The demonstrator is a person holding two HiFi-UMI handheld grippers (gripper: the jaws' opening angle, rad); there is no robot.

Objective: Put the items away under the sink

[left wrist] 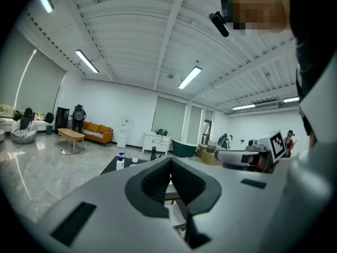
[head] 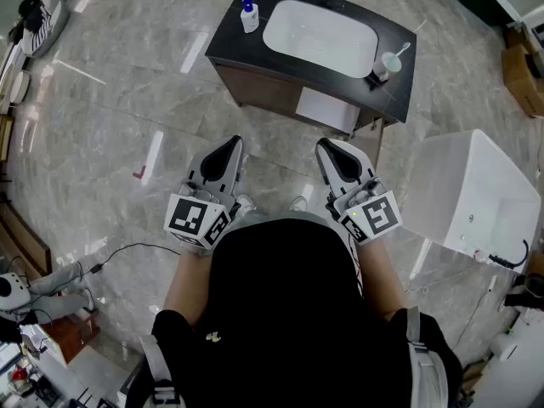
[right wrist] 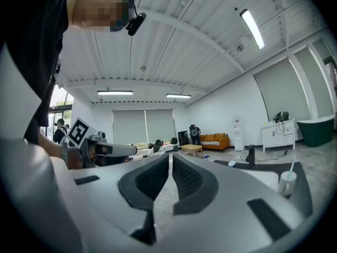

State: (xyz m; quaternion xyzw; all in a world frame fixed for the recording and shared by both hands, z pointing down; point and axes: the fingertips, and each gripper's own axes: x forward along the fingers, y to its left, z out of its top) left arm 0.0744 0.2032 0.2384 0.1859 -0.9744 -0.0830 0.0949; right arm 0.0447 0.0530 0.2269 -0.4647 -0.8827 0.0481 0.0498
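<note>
Marble floor (head: 110,92) separates both tools from the sink counter (head: 228,36) ahead. Left tool (head: 232,145) and right tool (head: 326,148) are closed and empty, held at the body: nothing is in reach. Soap bottle (head: 249,15) and cup (head: 382,68), apparently holding a toothbrush, sit on the counter, unstowed.

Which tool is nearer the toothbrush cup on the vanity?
Right. The right tool hangs short of the toothbrush cup, slightly to its left; the left tool is much farther left.
</note>
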